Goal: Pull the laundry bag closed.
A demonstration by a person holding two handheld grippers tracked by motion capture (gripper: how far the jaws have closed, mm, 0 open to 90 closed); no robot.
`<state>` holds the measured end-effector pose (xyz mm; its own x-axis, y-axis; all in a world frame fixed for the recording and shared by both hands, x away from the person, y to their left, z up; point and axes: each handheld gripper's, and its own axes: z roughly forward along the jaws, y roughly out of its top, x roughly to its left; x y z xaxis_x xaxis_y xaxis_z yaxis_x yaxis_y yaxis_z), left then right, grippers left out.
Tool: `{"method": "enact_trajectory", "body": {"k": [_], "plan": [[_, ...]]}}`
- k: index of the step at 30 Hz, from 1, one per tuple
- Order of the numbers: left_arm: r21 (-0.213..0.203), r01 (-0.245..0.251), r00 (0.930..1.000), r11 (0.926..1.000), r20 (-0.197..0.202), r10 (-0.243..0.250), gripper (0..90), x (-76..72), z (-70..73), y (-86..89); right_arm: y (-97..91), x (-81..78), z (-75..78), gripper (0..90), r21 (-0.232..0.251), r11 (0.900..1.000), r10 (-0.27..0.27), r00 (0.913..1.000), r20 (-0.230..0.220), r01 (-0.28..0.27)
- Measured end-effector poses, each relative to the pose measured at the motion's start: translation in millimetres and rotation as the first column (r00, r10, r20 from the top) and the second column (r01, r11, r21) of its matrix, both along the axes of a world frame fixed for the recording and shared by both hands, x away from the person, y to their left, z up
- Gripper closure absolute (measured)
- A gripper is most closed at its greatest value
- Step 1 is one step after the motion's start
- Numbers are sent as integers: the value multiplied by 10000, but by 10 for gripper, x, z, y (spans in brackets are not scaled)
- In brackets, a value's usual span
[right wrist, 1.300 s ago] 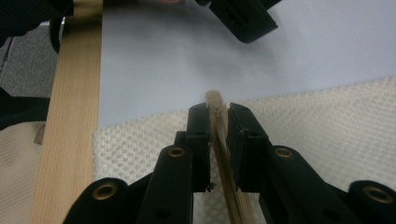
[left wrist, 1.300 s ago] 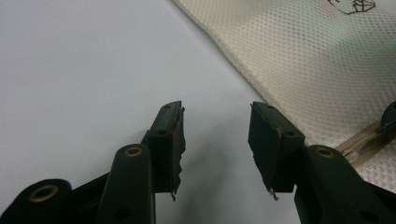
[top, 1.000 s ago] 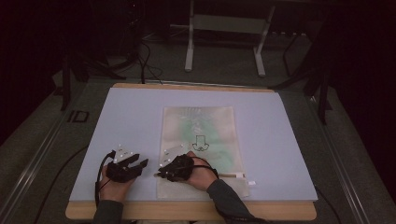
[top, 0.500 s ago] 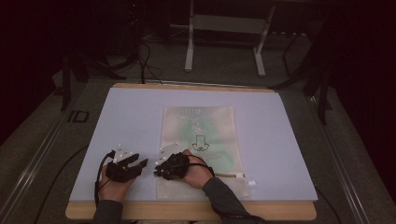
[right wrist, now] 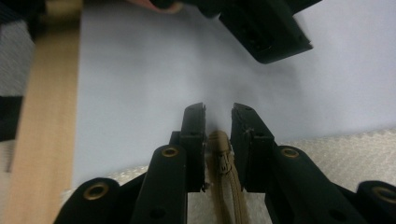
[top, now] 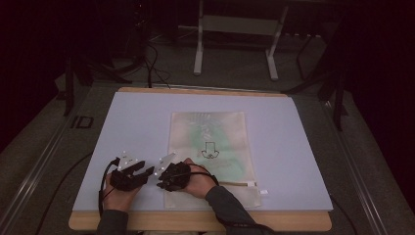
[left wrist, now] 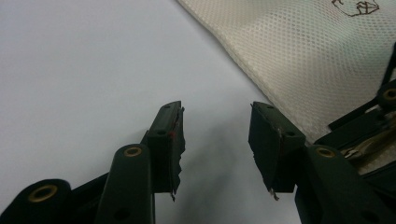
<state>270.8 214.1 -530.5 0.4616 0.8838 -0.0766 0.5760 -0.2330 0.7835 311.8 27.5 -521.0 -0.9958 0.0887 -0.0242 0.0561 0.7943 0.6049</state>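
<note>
A cream mesh bag (top: 210,142) with a green item and a black drawing lies flat on the pale table mat (top: 137,122). Its tan zipper (right wrist: 223,158) runs along the near edge. My right gripper (top: 160,182) sits at the bag's near left corner. In the right gripper view its jaws (right wrist: 218,109) stand on either side of the zipper's end with a small gap on each side; they have just been opening. My left gripper (top: 147,172) rests on the mat just left of the bag, open with nothing between its jaws (left wrist: 215,109).
The table's wooden front edge (top: 195,220) lies close behind both hands. The two grippers are nearly touching, and the left gripper (right wrist: 271,32) shows just beyond the right one's jaws. A metal stand (top: 235,49) and cables sit on the floor beyond the table.
My right gripper has slid a little to the left along the bag's near edge and its jaws have parted slightly. The left gripper has not moved.
</note>
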Motion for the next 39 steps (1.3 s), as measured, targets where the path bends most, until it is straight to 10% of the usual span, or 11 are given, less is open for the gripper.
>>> {"method": "enact_trajectory", "body": {"k": [19, 39], "plan": [[-95, -146, 9999, 9998, 62, 147, 541, -4, 11, 44, 44, -6, 53, 812, 218, 9997, -63, 10000, 25, 63], [-18, -63, 10000, 10000, -7, 63, 540, -4, 6, 42, -322, -17, 146, 790, 335, 9994, -55, 10000, -66, 58]]}}
